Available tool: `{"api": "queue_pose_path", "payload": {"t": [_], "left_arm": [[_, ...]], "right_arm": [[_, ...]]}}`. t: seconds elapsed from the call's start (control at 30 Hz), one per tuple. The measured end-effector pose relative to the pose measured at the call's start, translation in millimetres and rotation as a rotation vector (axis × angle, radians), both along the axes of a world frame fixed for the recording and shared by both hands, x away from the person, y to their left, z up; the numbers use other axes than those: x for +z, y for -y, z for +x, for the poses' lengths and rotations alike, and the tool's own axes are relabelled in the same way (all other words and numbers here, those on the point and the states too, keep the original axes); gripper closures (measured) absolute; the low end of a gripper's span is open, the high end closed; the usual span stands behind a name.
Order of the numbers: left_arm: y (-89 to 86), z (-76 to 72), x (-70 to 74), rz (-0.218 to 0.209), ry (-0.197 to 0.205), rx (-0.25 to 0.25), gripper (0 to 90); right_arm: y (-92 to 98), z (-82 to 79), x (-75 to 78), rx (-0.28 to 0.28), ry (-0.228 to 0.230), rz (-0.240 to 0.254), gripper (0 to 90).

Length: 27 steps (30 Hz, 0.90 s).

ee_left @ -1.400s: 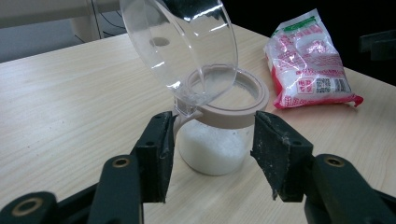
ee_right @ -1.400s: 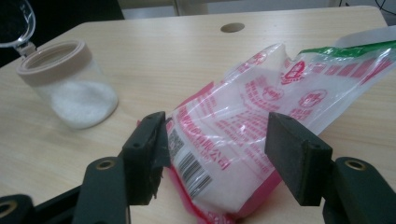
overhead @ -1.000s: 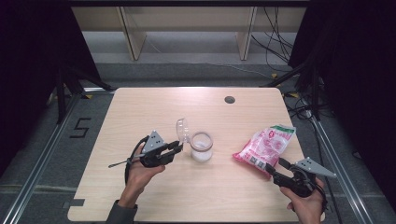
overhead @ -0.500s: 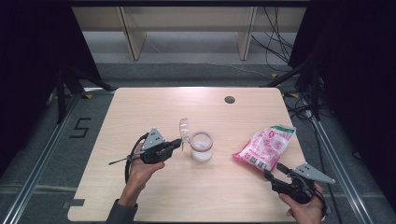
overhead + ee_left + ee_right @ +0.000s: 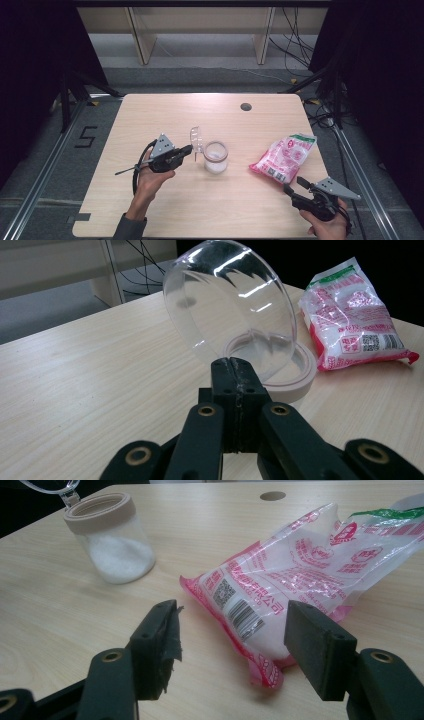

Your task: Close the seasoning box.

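since the earlier frame the right gripper [image 5: 295, 186] was drawn back toward the near table edge, away from the pink printed plastic bag [image 5: 284, 158]; its jaws are spread wide w/ nothing between. left gripper [image 5: 186, 151] is clenched on the rim of a clear domed plastic lid [image 5: 196, 138], held tilted just beside the mouth of a small glass jar w/ beige collar [image 5: 215, 156], which is seen near table centre, approx. a third full of white grains. bag lies right of jar, apart from it. bag is judged soft, light, slippery; best taken at its near sealed corner. lid is stiff, thin, likely to slip. light wooden table [image 5: 150, 115] is bare at far half, so room is given; bag is near the right edge.
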<state>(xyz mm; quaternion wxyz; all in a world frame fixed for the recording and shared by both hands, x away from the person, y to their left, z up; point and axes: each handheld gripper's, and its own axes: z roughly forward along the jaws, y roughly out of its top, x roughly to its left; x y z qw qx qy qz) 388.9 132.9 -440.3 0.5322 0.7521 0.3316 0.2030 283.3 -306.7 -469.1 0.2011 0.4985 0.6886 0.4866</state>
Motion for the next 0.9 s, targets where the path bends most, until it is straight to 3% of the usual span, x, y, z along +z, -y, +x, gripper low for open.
{"api": "queue_pose_path", "payload": {"t": [0.23,0.3,0.37,0.5,0.6,0.7,0.73,0.83,0.9], "left_arm": [[-0.2,3.3,1.0,0.002,0.005,0.001,89.4],[1.5,3.2,1.3,-0.009,0.001,0.002,89.4],[1.7,4.0,2.2,-0.004,0.008,-0.006,89.5],[3.0,4.2,2.7,-0.017,0.001,-0.003,89.4],[3.4,4.6,2.8,-0.013,0.008,-0.007,89.4],[4.1,4.6,3.1,-0.014,0.010,-0.007,89.3],[4.2,4.6,3.2,-0.015,0.011,-0.006,89.3],[4.1,4.6,3.5,-0.019,0.009,-0.007,89.1],[4.5,4.6,3.5,-0.025,0.007,-0.009,89.0]], "right_arm": [[3.8,0.0,0.4,0.020,0.018,-0.045,39.5],[0.8,-1.5,-0.7,0.001,0.011,-0.008,39.4],[1.2,-2.8,-0.1,0.001,-0.004,-0.013,39.4],[2.9,-1.9,-0.9,0.015,0.023,-0.043,39.4],[2.5,-2.1,-1.3,0.022,0.032,-0.028,39.4],[3.0,-2.9,-0.6,0.030,0.026,-0.029,39.5],[0.6,-5.6,-0.2,0.005,-0.003,0.003,39.6],[0.6,-5.2,-1.1,0.011,0.005,-0.004,39.8],[1.0,-6.9,0.5,0.007,-0.024,-0.024,39.8]]}}
